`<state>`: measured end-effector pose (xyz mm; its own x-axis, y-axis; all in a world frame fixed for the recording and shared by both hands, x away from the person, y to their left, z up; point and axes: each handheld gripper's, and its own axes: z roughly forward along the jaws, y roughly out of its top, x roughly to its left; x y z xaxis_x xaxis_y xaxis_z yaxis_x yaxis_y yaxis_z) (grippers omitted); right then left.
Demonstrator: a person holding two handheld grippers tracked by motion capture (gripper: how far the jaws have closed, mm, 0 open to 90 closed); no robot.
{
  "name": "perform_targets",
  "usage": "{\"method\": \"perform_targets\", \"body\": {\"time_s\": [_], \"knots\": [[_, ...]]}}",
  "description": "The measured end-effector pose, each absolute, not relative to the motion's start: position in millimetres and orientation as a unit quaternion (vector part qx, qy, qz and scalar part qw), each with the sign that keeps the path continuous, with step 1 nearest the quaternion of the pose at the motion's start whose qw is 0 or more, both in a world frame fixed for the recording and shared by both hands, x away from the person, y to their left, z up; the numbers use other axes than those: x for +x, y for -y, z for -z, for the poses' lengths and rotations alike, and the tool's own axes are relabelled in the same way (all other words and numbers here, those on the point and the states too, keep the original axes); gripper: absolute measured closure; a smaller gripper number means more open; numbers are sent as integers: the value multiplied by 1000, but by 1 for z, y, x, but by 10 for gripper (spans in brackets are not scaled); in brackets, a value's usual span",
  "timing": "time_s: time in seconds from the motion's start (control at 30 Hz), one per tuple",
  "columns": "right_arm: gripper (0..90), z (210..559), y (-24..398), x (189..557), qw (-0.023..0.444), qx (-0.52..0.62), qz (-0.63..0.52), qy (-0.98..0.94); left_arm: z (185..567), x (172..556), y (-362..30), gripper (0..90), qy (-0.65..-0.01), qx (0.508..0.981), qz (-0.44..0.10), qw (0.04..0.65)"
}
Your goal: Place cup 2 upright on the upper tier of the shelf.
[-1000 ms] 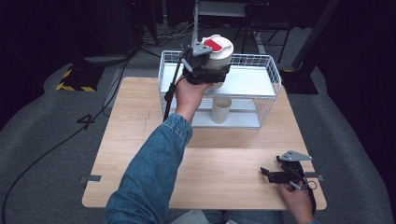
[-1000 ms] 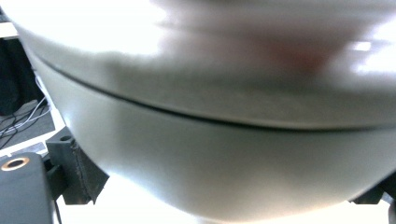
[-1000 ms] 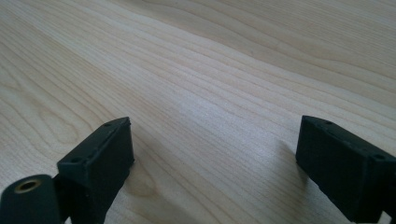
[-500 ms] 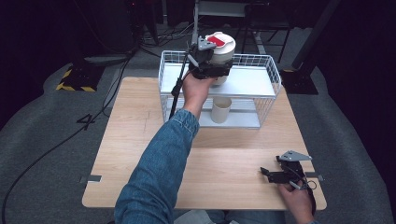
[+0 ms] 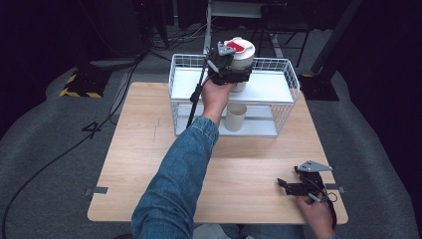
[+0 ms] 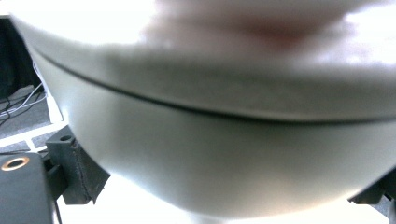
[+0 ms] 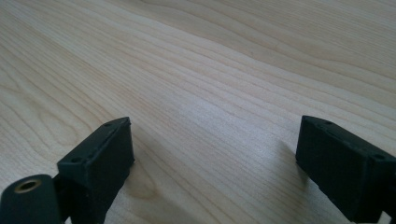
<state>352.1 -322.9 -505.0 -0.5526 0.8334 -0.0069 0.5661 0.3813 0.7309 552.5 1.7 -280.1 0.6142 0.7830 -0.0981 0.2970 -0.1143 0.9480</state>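
Between the left gripper's point(image 5: 234, 69) jaws, the white container point(image 6: 224, 154) is so close that it is all blur in the left gripper view; its top and sides are cut off by the picture's edges, and the red patch point(image 6: 275, 28) above the jaws cannot be read. The right jaw there is mostly hidden behind the container. In the high view, the left hand point(image 5: 215, 94) hides part of the paper cup point(image 5: 235, 117) below the jaws.

left arm point(image 5: 184, 164) outstretched (right fingers point(image 7: 98, 158) apart)

The left gripper point(image 5: 230, 63), clamped on the white cup point(image 5: 241, 56), has carried it rightward and lower, closer over the wire rack's point(image 5: 286, 87) upper shelf.
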Motion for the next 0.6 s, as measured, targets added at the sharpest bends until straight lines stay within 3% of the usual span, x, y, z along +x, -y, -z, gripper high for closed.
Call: {"method": "perform_targets", "body": {"time_s": [0.6], "knots": [[116,505,323,352,192,432,-350,-809,282,557,8,94,-369,725,-224,537]]}}
